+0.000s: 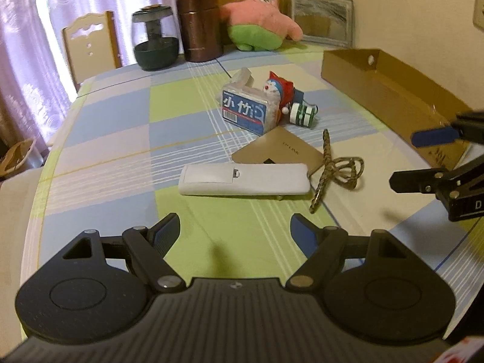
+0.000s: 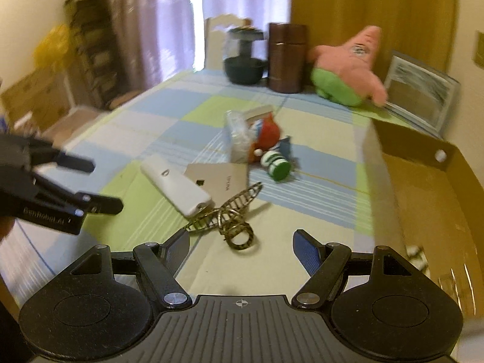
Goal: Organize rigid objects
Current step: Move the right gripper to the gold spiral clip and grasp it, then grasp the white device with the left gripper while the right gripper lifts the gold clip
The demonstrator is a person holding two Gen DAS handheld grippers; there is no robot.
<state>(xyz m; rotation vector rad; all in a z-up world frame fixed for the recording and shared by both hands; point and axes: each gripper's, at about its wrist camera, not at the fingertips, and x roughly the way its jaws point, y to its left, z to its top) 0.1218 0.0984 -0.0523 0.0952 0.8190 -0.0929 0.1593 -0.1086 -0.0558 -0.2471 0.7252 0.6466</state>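
On the checked tablecloth lies a white remote (image 1: 243, 179) (image 2: 175, 184), partly over a tan card (image 1: 281, 151) (image 2: 220, 178). A gold-patterned hair claw (image 1: 332, 166) (image 2: 230, 224) rests beside them. Farther back are a blue floss box (image 1: 246, 112) (image 2: 239, 136), a Doraemon figure (image 1: 279, 86) (image 2: 266, 136) and a green-and-white spool (image 1: 302, 115) (image 2: 276, 165). My left gripper (image 1: 236, 230) (image 2: 104, 185) hovers open just short of the remote, holding nothing. My right gripper (image 2: 242, 242) (image 1: 403, 158) is open and holds nothing, with the hair claw just beyond its tips.
An open cardboard box (image 1: 348, 66) (image 2: 408, 145) stands on the right side of the table. At the far end are a pink plush star (image 1: 263, 21), a brown flask (image 1: 199, 24), a dark glass jar (image 1: 155, 42) and a framed picture (image 1: 322, 18). A chair (image 1: 90, 45) stands behind.
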